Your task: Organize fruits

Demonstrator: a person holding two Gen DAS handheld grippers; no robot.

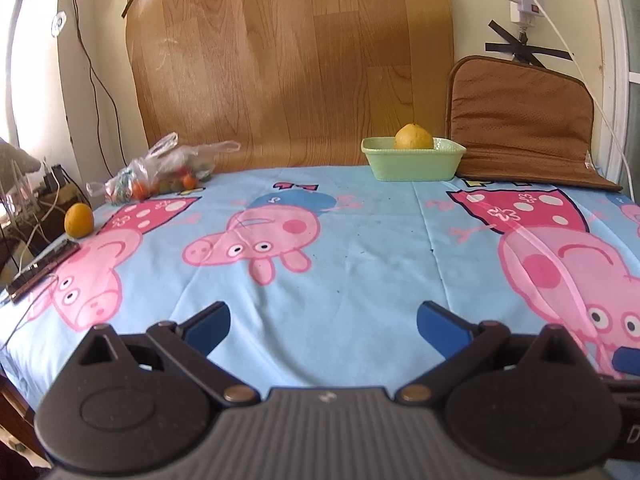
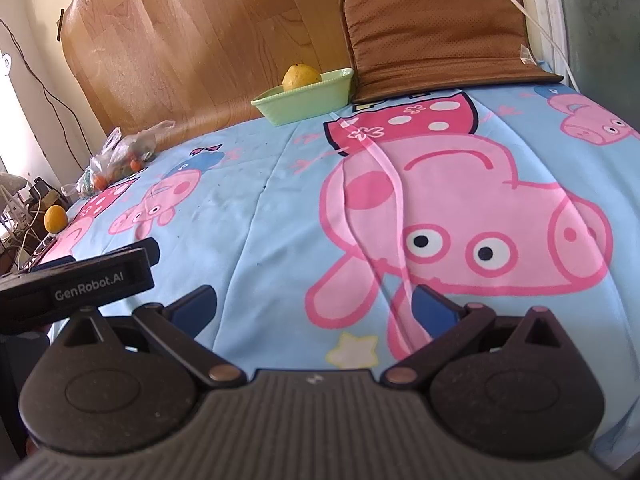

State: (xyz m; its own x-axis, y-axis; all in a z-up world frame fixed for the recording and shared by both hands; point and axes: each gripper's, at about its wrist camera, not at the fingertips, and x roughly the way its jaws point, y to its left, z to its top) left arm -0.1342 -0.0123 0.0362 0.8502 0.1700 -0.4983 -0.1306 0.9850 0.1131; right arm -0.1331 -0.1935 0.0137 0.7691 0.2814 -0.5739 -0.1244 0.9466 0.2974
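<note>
Closest to the lens, the left hand-held gripper [image 1: 323, 328] hovers low over the cloth [image 1: 360, 240] with its blue fingers spread wide and nothing between them. Same deal with the right hand-held gripper [image 2: 316, 308]: fingers apart, empty, sitting over the big pink pig print. In the right wrist view the left one's black body pokes in at the left edge, just beside it.

Going left to right across the worktop: an orange [image 1: 79, 220] sits alone at the far-left edge of the cloth, near a dark flat gadget [image 1: 42, 270] and some cables. Behind it there's a clear plastic bag [image 1: 160, 170] with small orange and green bits inside, can't tell exactly what. Then a stretch of bare cloth, and at the back a pale green tray [image 1: 414, 158] with a yellow fruit [image 1: 414, 136] in it. Touching the tray's right side is a brown cushion [image 1: 524, 120] propped against the wall. A wood-pattern sheet [image 1: 288, 60] leans behind everything.
</note>
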